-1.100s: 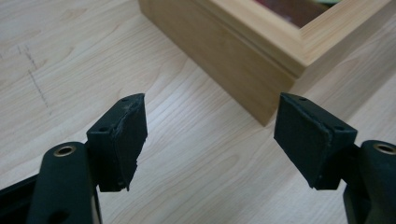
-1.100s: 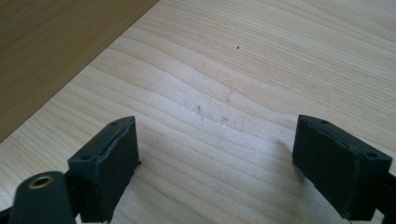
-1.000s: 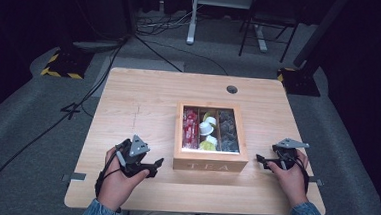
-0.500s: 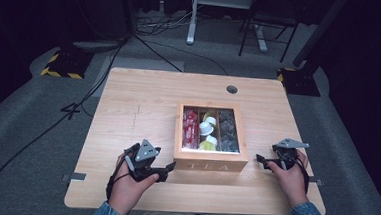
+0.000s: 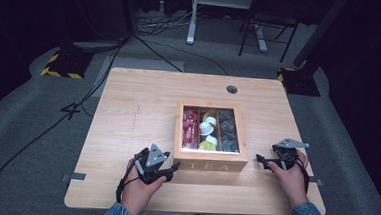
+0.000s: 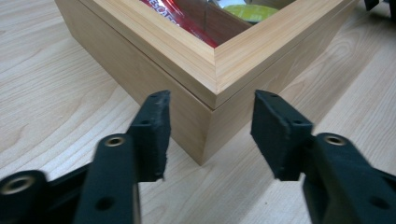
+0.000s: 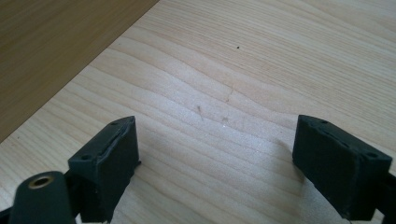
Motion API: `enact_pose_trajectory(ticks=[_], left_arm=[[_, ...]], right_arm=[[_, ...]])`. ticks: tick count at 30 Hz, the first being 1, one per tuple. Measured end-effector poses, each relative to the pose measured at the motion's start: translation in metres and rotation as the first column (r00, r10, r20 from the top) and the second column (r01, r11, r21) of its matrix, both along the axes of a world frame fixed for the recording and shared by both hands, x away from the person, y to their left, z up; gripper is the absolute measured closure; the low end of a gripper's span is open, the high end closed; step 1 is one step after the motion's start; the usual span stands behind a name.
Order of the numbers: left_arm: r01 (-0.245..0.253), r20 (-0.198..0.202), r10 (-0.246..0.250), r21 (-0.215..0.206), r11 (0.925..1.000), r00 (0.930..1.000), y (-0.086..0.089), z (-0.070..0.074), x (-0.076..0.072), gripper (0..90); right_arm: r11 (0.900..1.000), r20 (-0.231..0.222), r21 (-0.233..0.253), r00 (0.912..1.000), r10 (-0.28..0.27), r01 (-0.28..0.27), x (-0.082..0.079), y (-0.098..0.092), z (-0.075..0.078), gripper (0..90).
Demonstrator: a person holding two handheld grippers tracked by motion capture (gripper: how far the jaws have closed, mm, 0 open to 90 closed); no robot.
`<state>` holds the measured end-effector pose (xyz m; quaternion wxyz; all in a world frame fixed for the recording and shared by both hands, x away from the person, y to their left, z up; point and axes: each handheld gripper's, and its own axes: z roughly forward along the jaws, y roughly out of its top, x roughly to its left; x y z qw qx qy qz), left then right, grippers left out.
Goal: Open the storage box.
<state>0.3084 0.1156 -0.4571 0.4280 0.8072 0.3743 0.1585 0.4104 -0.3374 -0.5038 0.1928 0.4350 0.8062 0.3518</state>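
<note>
Sitting near front edge of table (image 5: 144, 99): wooden tea box (image 5: 210, 159), "TEA" on front face, lid closed over red packets (image 5: 190, 129) and pale pods. Left gripper (image 5: 167, 172) at box's front-left corner. Left gripper view: jaws released, spread wide, box corner (image 6: 212, 100) between them, no contact visible. Right gripper (image 5: 263, 161) just beside box's right side. Right gripper view: jaws apart, grasping nothing, bare wood beneath, box wall at upper left.
</note>
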Motion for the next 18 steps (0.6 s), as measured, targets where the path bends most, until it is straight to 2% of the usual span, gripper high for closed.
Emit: enact_pose_trajectory(ticks=[3, 7, 18], left_arm=[[0.015, 0.003, -0.015, 0.018, 0.9997, 0.9999, -0.0002, -0.001, 0.0007, 64.3], [0.014, 0.004, -0.014, 0.03, 0.9995, 0.9999, -0.0002, -0.0005, 0.0007, 72.1], [0.017, 0.003, -0.017, 0.037, 0.9992, 0.9999, 0.0011, 0.0009, 0.0, 77.8]], right_arm=[[1.0, 0.0, 0.0, 1.0, 0.0, 0.0, 0.0, 0.0, 0.0, 14.2], [1.0, 0.0, 0.0, 1.0, 0.0, 0.0, 0.0, 0.0, 0.0, 14.2], [1.0, 0.0, 0.0, 1.0, 0.0, 0.0, 0.0001, 0.0, 0.0, 14.2]])
